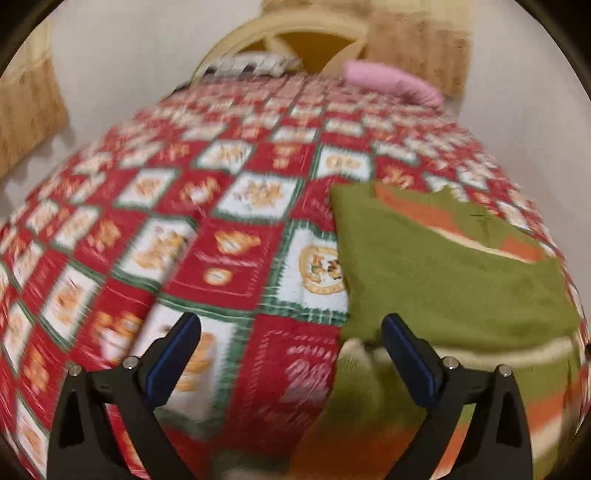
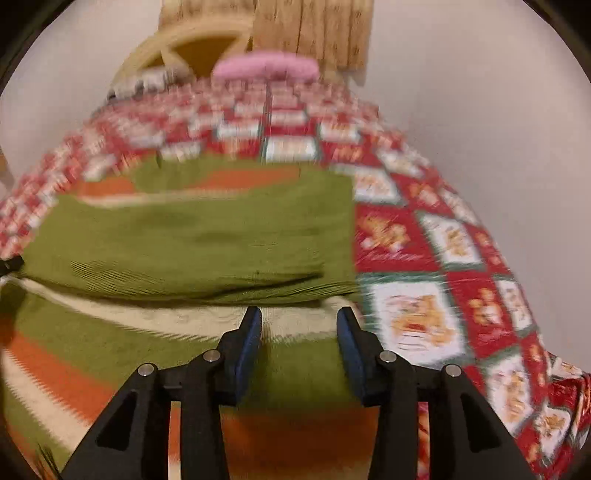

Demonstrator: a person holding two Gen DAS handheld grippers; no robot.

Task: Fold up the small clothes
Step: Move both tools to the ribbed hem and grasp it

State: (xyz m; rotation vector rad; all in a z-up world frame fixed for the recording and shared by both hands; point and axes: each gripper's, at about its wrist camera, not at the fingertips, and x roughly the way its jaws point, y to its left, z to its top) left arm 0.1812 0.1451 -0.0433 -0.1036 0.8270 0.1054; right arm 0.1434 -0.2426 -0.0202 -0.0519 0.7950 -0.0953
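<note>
On the red patchwork bedspread (image 1: 229, 258) lies a green striped garment (image 2: 184, 236); both grippers' fingers gape wide, holding nothing

Each matte black plastic left gripper (image 1: 291, 343) and right gripper (image 2: 299, 330) has angular fingers (image 1: 408, 354) faced with blue pads and fastened by round silver screws.

Place: a bedroom in a home.
Bed (image 1: 229, 236): fills both views, spread with a red, white and green patchwork cover.
Headboard (image 1: 295, 33): curved, cream-coloured, at the far end.
Pillows: a pink pillow (image 1: 391, 79) and a patterned pillow (image 1: 251, 62) by the headboard.
Curtains (image 2: 314, 29): beige, hanging behind.
Walls (image 2: 480, 110): plain and pale.
</note>
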